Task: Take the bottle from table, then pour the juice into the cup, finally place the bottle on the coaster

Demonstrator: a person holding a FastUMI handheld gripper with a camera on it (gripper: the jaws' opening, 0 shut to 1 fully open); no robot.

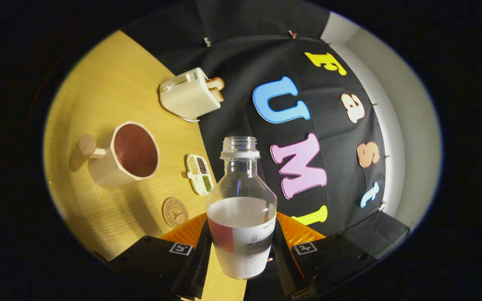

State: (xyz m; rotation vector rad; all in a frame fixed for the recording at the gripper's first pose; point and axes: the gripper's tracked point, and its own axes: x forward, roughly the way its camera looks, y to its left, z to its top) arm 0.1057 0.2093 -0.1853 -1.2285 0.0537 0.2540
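The gripper [241, 251] clamps both fingers on the uncapped bottle [241, 209] at lower centre, held tilted. The cup [129, 154] sits centre left, well apart; pouring early would wet the table [111, 88]. The coaster [175, 212] lies lower left, a small target to miss.

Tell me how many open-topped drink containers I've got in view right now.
2. The uncapped bottle is clamped between the tongs. The cup stands on the table, beyond the coaster.
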